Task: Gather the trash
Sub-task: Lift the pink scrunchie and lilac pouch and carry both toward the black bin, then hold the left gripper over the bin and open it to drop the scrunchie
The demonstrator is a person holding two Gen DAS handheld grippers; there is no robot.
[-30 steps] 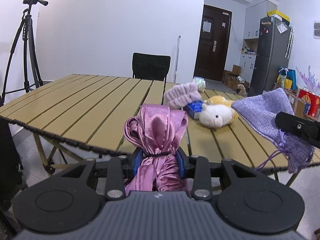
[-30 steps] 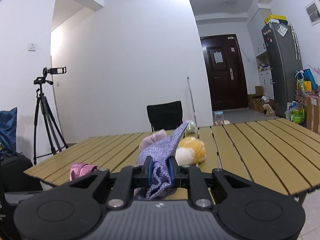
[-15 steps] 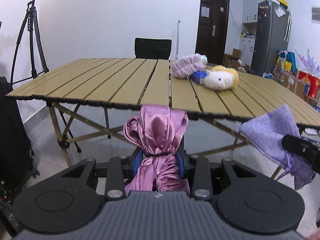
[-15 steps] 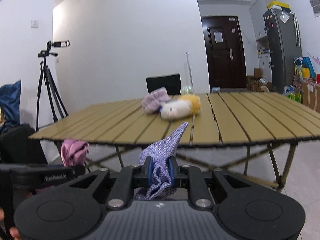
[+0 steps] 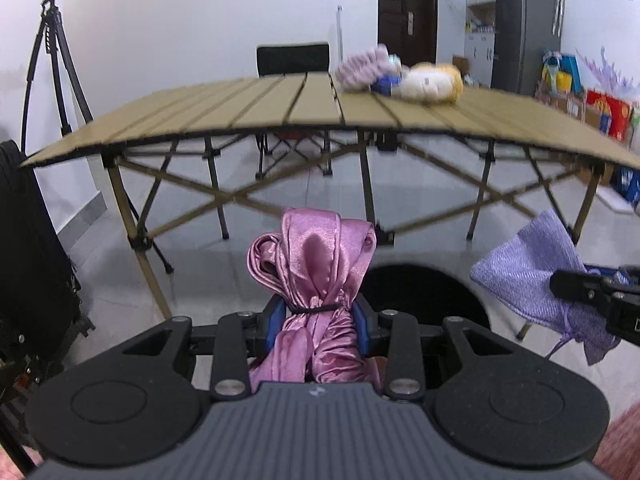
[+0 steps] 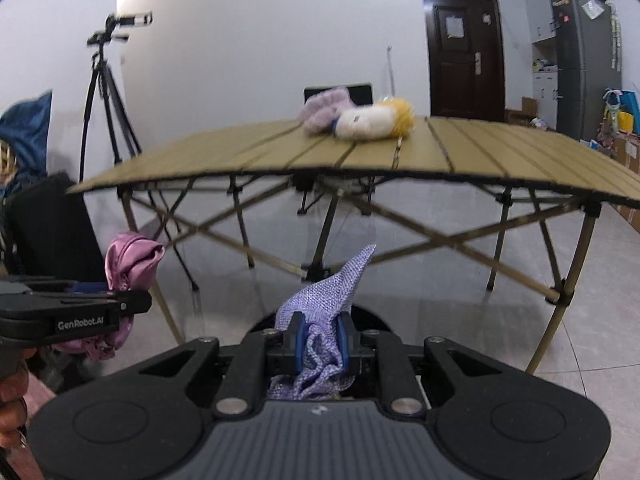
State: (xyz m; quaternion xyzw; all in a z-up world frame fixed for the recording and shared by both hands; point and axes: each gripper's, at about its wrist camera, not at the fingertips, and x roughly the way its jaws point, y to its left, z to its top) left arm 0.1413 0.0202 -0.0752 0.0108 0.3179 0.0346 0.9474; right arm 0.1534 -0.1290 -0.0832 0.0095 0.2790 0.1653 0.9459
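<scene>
Satin, a pink bundle (image 5: 316, 276) tied with a band, sits clamped in the left gripper's (image 5: 318, 320) jaws; the right gripper (image 6: 319, 334) pinches a lavender mesh pouch (image 6: 326, 304), both low over a dark bin opening (image 5: 424, 292), likely for dropping.

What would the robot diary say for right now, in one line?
left tongs: shut on pink satin cloth | right tongs: shut on purple pouch | both below table edge, above dark round opening
</scene>
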